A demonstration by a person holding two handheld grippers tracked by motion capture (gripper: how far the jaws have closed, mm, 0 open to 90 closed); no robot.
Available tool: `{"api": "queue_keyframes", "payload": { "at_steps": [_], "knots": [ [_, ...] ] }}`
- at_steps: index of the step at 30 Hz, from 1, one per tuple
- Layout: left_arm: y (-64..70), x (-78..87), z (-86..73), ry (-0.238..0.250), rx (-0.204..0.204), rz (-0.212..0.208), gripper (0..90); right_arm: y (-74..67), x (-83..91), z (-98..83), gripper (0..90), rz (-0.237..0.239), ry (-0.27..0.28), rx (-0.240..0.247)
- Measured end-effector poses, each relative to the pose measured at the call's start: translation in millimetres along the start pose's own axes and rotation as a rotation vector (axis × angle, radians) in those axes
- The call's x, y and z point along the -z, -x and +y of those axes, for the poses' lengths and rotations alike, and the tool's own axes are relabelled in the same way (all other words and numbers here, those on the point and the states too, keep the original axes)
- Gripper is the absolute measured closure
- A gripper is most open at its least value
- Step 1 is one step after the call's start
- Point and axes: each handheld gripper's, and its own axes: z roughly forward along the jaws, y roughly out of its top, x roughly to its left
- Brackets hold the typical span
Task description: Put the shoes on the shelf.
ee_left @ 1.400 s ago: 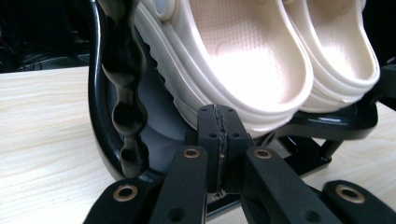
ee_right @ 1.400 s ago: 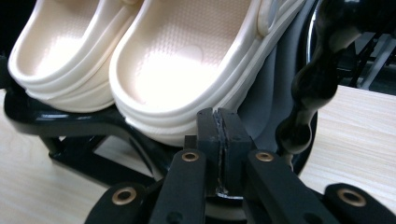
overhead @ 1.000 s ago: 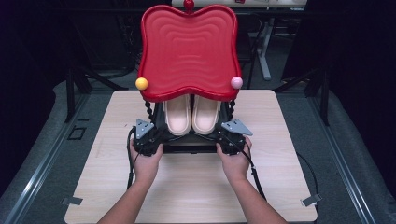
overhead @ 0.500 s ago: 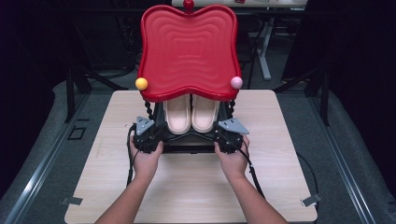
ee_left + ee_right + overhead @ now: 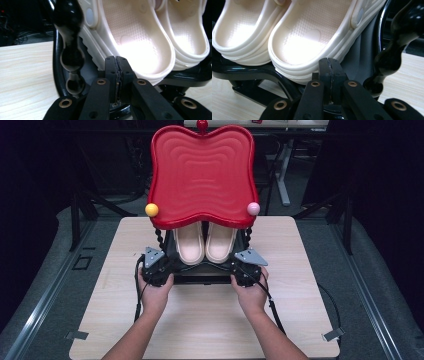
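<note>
dark room, wooden table [image 5: 210,320] at centre. black rack [image 5: 202,277] with red top [image 5: 201,175] is set mid-table, cream shoes [image 5: 205,242] held under it, long axis away from the person, heels toward them. left gripper [image 5: 156,265] and right gripper [image 5: 246,265] are placed at the rack's front corners, jaws pressed together on nothing. hands are seen slightly nearer the person than a second ago.
</note>
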Motion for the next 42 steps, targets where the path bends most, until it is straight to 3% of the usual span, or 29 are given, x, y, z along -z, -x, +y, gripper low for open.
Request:
{"api": "queue_keyframes", "payload": {
  "at_steps": [11, 18, 24, 29, 32, 35, 42],
  "knots": [
    [2.0, 6.9, -0.5, 0.008, -0.008, -0.009, 88.3, 4.8, 11.9, 0.4, 88.7, 0.011, 0.02, -0.009],
    [0.0, 25.3, -3.2, -0.006, -0.02, -0.04, 86.4, 9.0, 31.7, -6.0, 86.1, 0.039, 0.019, 0.015],
    [-11.0, 46.4, -17.4, -0.032, -0.022, -0.056, 81.3, 18.5, 55.0, -19.2, 81.5, 0.061, -0.012, 0.04],
    [-23.3, 65.2, -31.6, -0.047, -0.02, -0.048, 76.0, 25.4, 73.5, -32.3, 74.8, 0.067, -0.041, 0.065],
    [-29.8, 72.9, -38.2, -0.055, -0.02, -0.04, 72.6, 28.2, 81.8, -38.7, 71.0, 0.075, -0.042, 0.056],
    [-36.7, 79.0, -45.1, -0.066, -0.025, -0.022, 69.0, 30.5, 86.9, -43.9, 65.2, 0.09, -0.053, 0.054],
    [-51.2, 82.3, -63.4, -0.098, 0.009, 0.005, 56.7, 35.3, 86.1, -64.4, 55.6, 0.07, -0.057, 0.096]
  ]
}}
